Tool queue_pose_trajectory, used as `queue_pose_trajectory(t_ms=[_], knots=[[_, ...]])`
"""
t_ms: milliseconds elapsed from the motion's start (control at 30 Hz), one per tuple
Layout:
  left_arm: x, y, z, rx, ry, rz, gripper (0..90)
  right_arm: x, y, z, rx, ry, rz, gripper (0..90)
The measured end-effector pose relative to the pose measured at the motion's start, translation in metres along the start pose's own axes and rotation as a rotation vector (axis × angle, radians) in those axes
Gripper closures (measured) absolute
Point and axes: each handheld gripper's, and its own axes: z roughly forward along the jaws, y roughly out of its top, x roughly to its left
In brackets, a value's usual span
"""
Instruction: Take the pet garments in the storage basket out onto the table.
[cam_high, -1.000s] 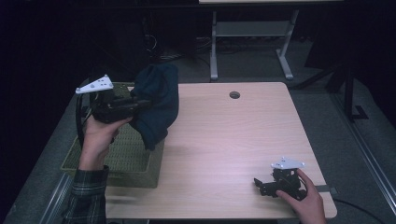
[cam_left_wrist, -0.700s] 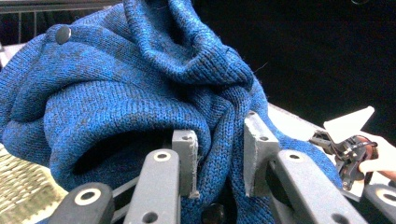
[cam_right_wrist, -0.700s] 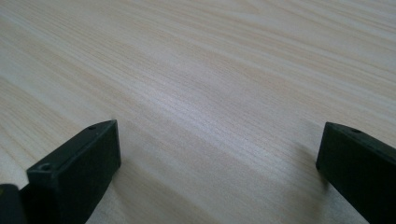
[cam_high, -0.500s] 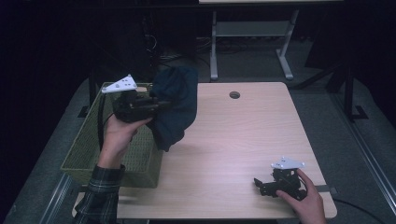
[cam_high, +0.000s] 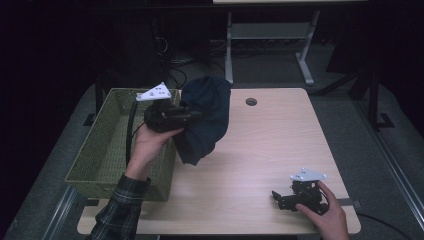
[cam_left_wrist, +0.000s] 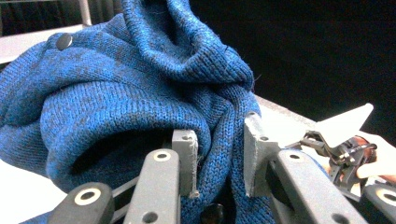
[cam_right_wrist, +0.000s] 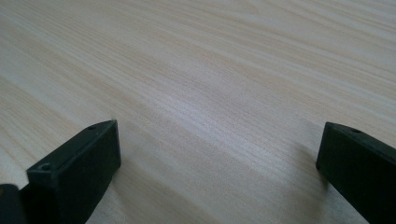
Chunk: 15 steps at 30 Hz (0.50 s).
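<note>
Pale wood worktop (cam_high: 260, 165) with a round cable hole (cam_high: 251, 101) at its far edge, metal frame legs (cam_high: 270, 45) beyond

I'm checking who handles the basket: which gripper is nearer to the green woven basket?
Left. The left gripper hangs just above the green basket's right rim, clamping the blue sweater. The right gripper rests far across the table, at its near right corner.

Blue knit garment lifted beside the basket

The left gripper (cam_high: 192, 116) held a dark blue knit garment (cam_high: 205, 120) aloft, between the green woven basket (cam_high: 100, 155) and the wooden table (cam_high: 250, 165); the right gripper (cam_high: 278, 196) rested at the table's near right corner.
</note>
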Motion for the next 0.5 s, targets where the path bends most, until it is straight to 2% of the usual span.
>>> queue_pose_trajectory(t_ms=[133,333,467,500], knots=[[-0.007,0.0,0.019,0.027,-0.025,0.02,70.3,0.0,0.0,0.0,0.0,0.0,0.0,0.0],[-0.014,-0.005,0.044,0.047,-0.052,0.019,70.3,0.0,0.0,0.0,0.001,0.0,-0.001,0.0],[-0.018,-0.013,0.062,0.079,-0.063,0.026,70.2,0.0,0.0,0.0,0.0,0.0,-0.002,0.0],[-0.018,-0.013,0.062,0.079,-0.063,0.026,70.2,0.0,0.0,0.0,0.0,0.0,-0.002,0.0]])
